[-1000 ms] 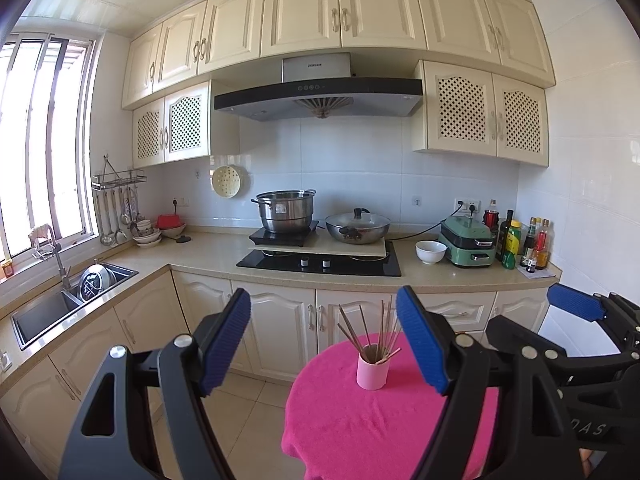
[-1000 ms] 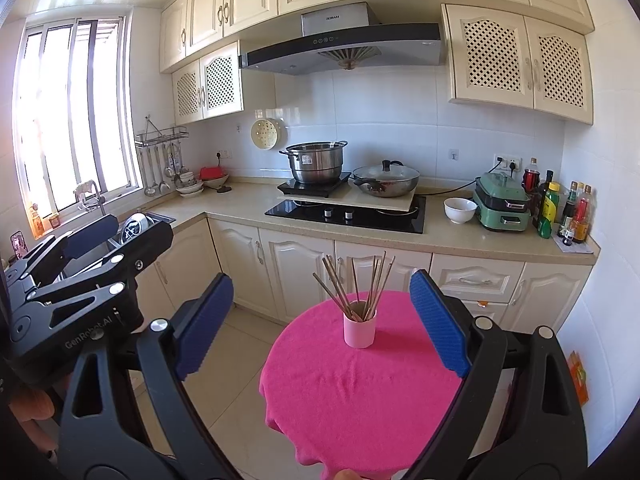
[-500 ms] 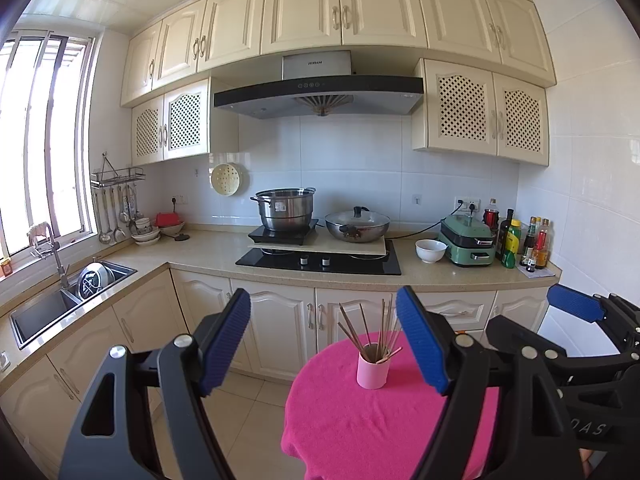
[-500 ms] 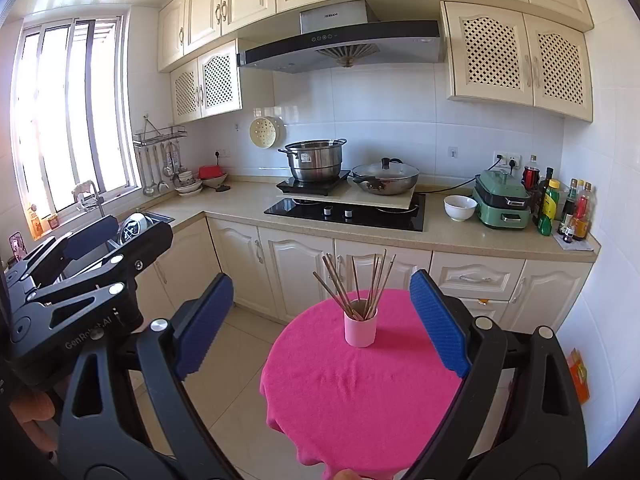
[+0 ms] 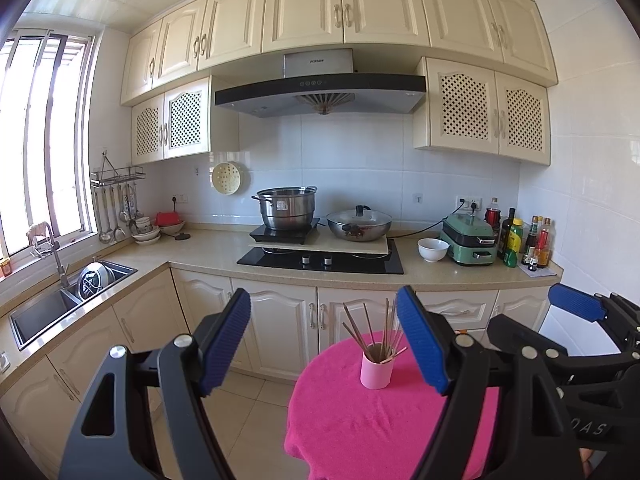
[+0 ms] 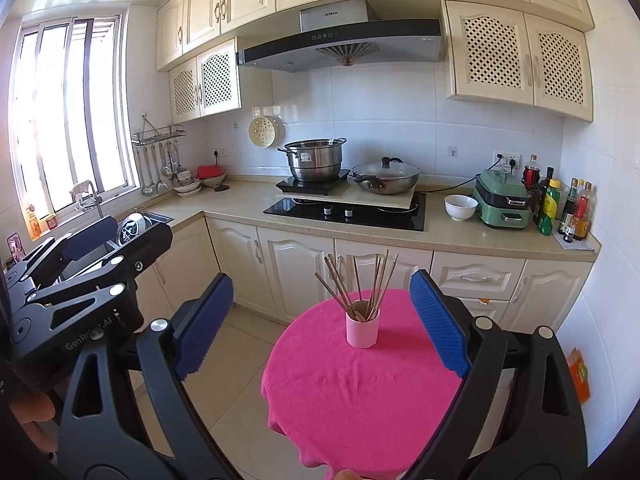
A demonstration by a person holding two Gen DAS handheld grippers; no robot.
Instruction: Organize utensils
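A small round bench (image 6: pixel 360 400) draped in a bright pink cloth stands on the tiled floor in front of the kitchen cabinets. On it, toward the side facing the stove, sits a pink cup (image 6: pixel 362 330) holding a bundle of wooden chopsticks (image 6: pixel 360 284) that fan out upward from its mouth; one lighter stick leans low over the rim in the left wrist view.

The right gripper (image 6: pixel 320 328) hovers short of the cup with its jaws spread wide, the blue pads standing well apart on either side of the cup and touching nothing. The left gripper (image 5: pixel 324 340) is likewise held back from the cup, jaws spread wide and empty, with the cup showing just inside its right-hand pad. Each gripper appears at the edge of the other's view, the left one well to the left of the cup and the right one well to the right.

Behind the cup, a steel pot (image 6: pixel 316 160) and a lidded pan (image 6: pixel 386 178) stand on the stove, with a white bowl (image 6: pixel 460 207) to their right.
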